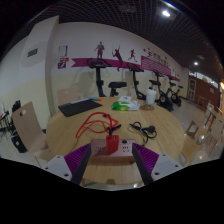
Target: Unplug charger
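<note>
A white power strip (124,148) lies on the wooden table (70,130), just ahead of my fingers. A red charger (111,143) is plugged into it and stands upright, and its red cable (95,125) loops away across the table behind it. My gripper (112,160) is open. Its purple pads (82,159) stand apart on either side of the strip's near end and touch nothing. The charger is just beyond the fingertips, about midway between them.
A black cable (143,128) lies coiled to the right of the strip. Further back on the table are a green object (125,104), a white bottle (151,97) and a dark flat item (78,104). Exercise machines (100,72) line the far wall, and a chair (25,125) stands at the left.
</note>
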`<state>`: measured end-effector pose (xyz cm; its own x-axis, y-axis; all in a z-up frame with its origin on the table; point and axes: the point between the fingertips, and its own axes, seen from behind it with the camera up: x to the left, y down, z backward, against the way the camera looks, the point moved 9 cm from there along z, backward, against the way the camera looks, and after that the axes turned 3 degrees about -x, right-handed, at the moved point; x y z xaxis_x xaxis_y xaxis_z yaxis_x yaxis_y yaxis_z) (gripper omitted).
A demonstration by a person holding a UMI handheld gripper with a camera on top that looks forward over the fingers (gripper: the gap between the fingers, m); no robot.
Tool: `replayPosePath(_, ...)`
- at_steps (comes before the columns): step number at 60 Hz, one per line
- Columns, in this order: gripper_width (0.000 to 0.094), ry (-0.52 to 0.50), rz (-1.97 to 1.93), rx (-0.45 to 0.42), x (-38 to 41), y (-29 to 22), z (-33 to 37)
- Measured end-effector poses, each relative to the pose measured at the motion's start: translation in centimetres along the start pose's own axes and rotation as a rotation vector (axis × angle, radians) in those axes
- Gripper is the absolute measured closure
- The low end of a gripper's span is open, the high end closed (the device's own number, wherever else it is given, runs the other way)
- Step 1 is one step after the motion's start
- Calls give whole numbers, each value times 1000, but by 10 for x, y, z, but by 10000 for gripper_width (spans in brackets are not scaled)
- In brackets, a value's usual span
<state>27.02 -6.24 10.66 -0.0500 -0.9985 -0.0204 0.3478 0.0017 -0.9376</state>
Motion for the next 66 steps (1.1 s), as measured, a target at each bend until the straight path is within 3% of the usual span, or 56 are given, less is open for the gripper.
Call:
replayPosePath(19, 88, -48, -6, 8, -1, 6, -93)
replayPosePath(28, 158, -61, -13, 0, 1, 5, -108)
replayPosePath(30, 207, -66, -10, -4, 2, 5, -109)
replayPosePath(36, 628, -36, 10, -10, -3, 7, -112)
replayPosePath(40, 689, -55, 2, 8, 0, 6, -114)
replayPosePath(44, 718, -74, -41, 47, -4, 1, -109)
replayPosePath(49, 723, -38, -47, -146, -25, -75, -84)
replayPosePath(52, 727, -28, -89, -172, -37, -112, -76)
replayPosePath(61, 726, 35, -81, -90, -98, -154, -77)
replayPosePath(66, 725, 61, -31, 22, -133, -130, -80)
